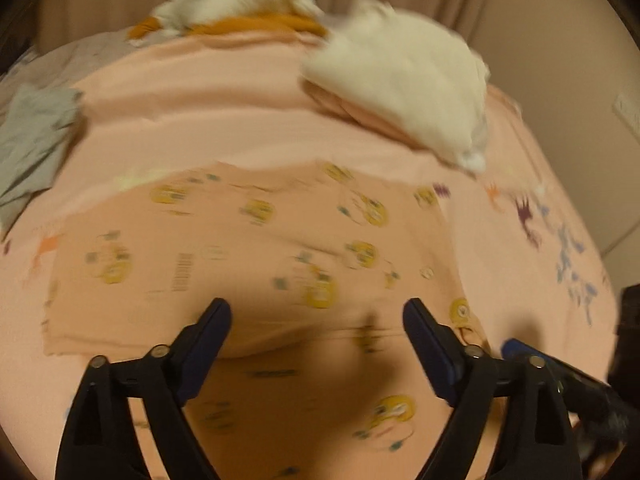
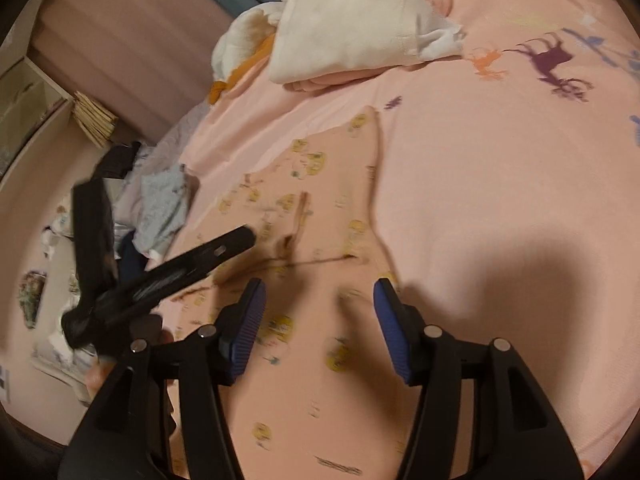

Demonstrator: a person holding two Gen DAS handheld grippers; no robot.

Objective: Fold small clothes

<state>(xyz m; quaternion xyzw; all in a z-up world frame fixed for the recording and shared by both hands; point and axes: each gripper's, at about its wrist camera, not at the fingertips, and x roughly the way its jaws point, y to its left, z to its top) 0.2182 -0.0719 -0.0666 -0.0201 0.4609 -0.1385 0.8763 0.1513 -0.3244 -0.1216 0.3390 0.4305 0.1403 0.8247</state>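
At the far left of the bed a crumpled grey garment point(image 1: 34, 140) lies well apart from my work, I judge so the middle stays free for folding; behind it a white and mustard heap point(image 1: 236, 8) sits at the far edge of the pink bedsheet point(image 1: 208, 92). My left tool point(image 1: 316, 312) hangs wide with nothing between its fingers, low over the near part of the peach printed garment point(image 1: 248, 248), which lies spread fairly flat in the middle of the bed; I judge the wide spread suits taking a fresh hold of its near edge for a fold. Further right a folded white piece point(image 1: 404, 76) rests on a folded pink one, near the garment's far right corner but apart from it, probably a finished stack. My right tool point(image 2: 318, 300) is also wide and empty, hovering over the garment's right portion.

The right wrist view alone shows the creases and a raised fold line running across the garment, the animal prints on the sheet sharply, and a shelf and clutter beside the bed; it also catches my left tool from the side. The left wrist view, blurred, alone shows the garment's full width and its left edge.
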